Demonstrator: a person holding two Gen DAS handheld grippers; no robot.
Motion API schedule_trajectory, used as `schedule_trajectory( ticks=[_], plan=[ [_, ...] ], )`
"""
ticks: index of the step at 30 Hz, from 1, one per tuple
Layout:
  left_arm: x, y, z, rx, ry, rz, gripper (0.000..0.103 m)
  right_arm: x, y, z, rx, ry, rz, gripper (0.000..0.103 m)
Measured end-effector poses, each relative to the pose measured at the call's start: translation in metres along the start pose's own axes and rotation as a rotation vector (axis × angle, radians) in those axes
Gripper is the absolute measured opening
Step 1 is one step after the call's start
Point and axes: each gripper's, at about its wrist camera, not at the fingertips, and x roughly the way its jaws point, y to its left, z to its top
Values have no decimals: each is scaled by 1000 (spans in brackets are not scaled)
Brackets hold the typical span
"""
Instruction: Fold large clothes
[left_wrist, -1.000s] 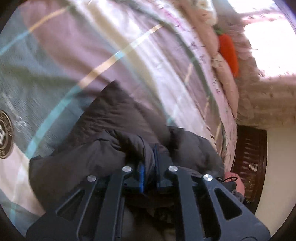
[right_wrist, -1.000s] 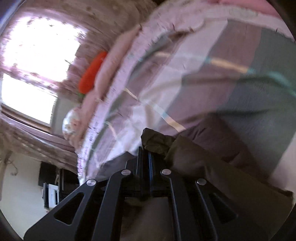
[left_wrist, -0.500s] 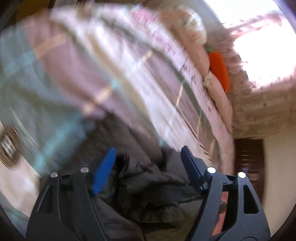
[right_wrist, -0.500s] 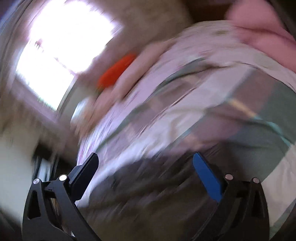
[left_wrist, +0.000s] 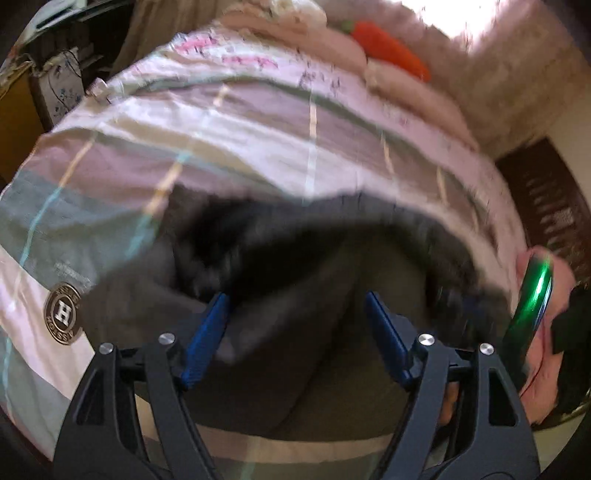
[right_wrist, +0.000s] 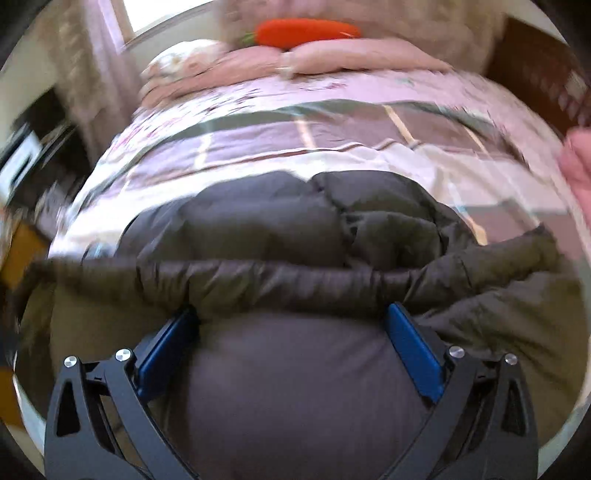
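A dark grey puffer jacket (right_wrist: 295, 236) lies bunched on the striped bedspread (right_wrist: 332, 122); a rolled fold (right_wrist: 258, 280) runs across it. It also shows in the left wrist view (left_wrist: 295, 288), blurred. My left gripper (left_wrist: 297, 299) is open just above the jacket, holding nothing. My right gripper (right_wrist: 293, 310) is open with its blue fingertips (right_wrist: 399, 317) against the fold, holding nothing.
An orange carrot plush (right_wrist: 306, 31) and pink pillows (right_wrist: 332, 55) lie at the head of the bed. A round logo (left_wrist: 62, 314) marks the bedspread at left. A green shiny object (left_wrist: 532, 295) and pink cloth are at the right. Dark furniture (left_wrist: 546, 206) stands beside the bed.
Both grippers were shut on the jacket a second ago; they have opened and let it go. Both cameras swung round to face the head of the bed.
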Motion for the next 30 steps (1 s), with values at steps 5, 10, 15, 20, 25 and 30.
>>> schedule_trajectory(
  ticks=[5,10,15,20,25,30],
  plan=[
    [34,15,11,22,12,151,76,10,6,5,-30,-14,-24,102],
    [29,87,42,-217,-76,441,67,-1,3,10,-3,17,14,102],
    [-18,115,35,-373,-121,485,72,-41,35,14,-61,-48,80,102],
    [-27,84,24,-257,-97,493,74,-77,111,-3,-264,-9,228,102],
    [-18,107,11,-426,7,477,62,-43,166,-33,-377,114,169,89],
    [-10,140,-1,-561,80,416,68,20,209,-19,-426,149,4,90]
  ],
)
